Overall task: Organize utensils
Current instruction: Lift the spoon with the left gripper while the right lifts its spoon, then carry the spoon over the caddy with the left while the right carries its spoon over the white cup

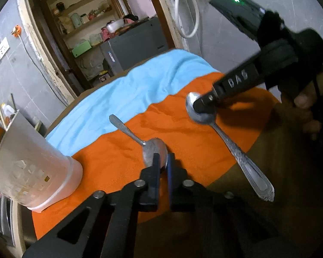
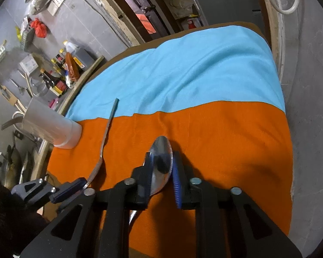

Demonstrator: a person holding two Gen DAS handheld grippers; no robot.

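**Two spoons, one in each gripper, over the orange cloth**

Two metal spoons, both shiny steel. The small spoon (image 1: pixel 149 148) has a plain slim handle and an oval bowl; the left gripper (image 1: pixel 162 162) has its jaws closed narrow on that bowl, handle pointing away toward the blue cloth (image 1: pixel 127 92). The large spoon (image 2: pixel 161 163) has a broad embossed handle flaring to a scalloped end; the right gripper (image 2: pixel 161 172) clamps its bowl between black and ribbed blue pads, low over the orange cloth (image 1: pixel 109 163).

Both cloths are soft and fleecy, slightly wrinkled, covering the table (image 2: pixel 109 59).

One holder (image 1: pixel 34 172): white translucent plastic, tapered, with square cut-outs, standing on the orange cloth's left edge, well apart from both spoons.
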